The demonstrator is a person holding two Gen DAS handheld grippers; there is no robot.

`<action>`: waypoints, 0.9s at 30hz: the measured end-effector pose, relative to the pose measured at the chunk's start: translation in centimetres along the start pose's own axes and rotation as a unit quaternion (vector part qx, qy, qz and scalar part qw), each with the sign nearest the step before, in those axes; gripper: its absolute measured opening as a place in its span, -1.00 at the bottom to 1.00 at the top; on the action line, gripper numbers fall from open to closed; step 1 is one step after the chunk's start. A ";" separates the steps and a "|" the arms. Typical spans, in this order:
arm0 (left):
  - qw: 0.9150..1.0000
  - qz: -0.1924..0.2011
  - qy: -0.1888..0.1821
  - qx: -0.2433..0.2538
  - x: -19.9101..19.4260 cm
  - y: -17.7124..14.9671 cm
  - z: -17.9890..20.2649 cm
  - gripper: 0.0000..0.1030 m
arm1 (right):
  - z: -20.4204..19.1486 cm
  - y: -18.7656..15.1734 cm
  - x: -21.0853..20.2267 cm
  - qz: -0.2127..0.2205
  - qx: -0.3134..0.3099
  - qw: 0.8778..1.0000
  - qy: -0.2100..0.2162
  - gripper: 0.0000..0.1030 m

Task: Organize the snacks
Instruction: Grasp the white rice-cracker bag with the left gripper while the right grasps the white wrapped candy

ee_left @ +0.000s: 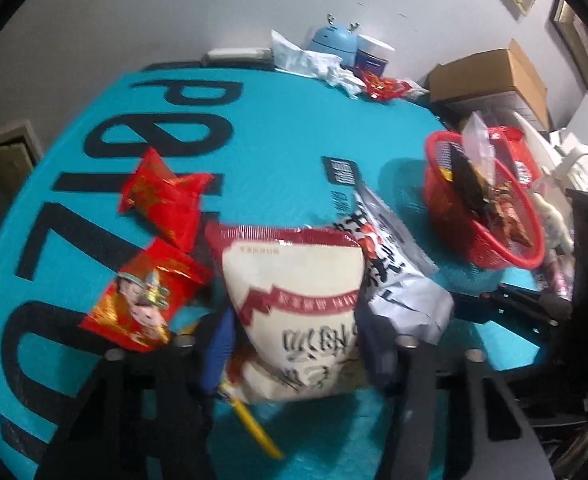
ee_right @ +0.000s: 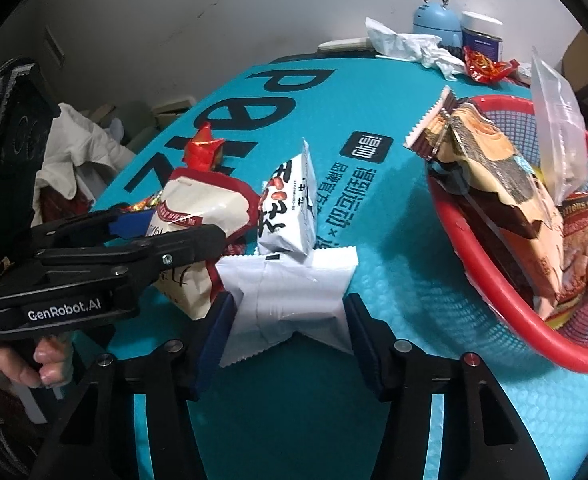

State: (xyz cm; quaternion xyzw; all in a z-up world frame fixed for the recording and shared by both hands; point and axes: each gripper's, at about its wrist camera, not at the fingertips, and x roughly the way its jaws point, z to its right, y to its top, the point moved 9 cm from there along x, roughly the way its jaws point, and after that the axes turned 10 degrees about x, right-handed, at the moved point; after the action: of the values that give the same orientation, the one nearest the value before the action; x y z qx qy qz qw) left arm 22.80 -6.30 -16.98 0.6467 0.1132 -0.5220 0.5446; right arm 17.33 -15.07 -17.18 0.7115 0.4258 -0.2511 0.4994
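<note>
Left tongs (ee_left: 294,344) clench the cream snack bag (ee_left: 294,300); right tongs (ee_right: 288,320) pinch the white packet (ee_right: 290,296), both just left of the red basket (ee_right: 494,320). Lift each clear of the basket's rim before letting go inside.

Tabletop (ee_right: 334,420) is showing teal with big black lettering. Basket (ee_right: 506,344) is reading solid red mesh. Cream snack bag (ee_left: 294,292) is carrying a dark red band and black characters. White packet (ee_right: 290,296) is looking plain white at the near end, black and red print further up. Two small packets (ee_left: 166,200) are showing red with gold print. Tongs (ee_right: 290,344) are showing black with blue pads.
</note>
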 end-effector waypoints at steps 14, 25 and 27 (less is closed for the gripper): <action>0.998 -0.029 -0.027 0.043 -2.6 -4.4 5.0 -0.06 | 0.5 -4.5 -3.8 -0.003 0.005 1.000 -0.013 0.06; 0.996 -0.052 -0.038 0.063 -4.7 -8.4 8.2 -0.05 | 0.7 -9.1 -6.9 -0.016 -0.011 0.999 -0.029 0.06; 0.996 -0.055 -0.040 0.062 -4.8 -8.8 8.5 -0.05 | 0.7 -9.7 -7.2 -0.022 -0.014 0.999 -0.030 0.06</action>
State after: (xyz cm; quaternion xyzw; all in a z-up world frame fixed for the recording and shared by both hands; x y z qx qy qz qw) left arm 9.80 -7.94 -17.14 0.6505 0.0942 -0.5825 0.4782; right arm 5.38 -16.91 -16.67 0.6873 0.4293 -0.2771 0.5163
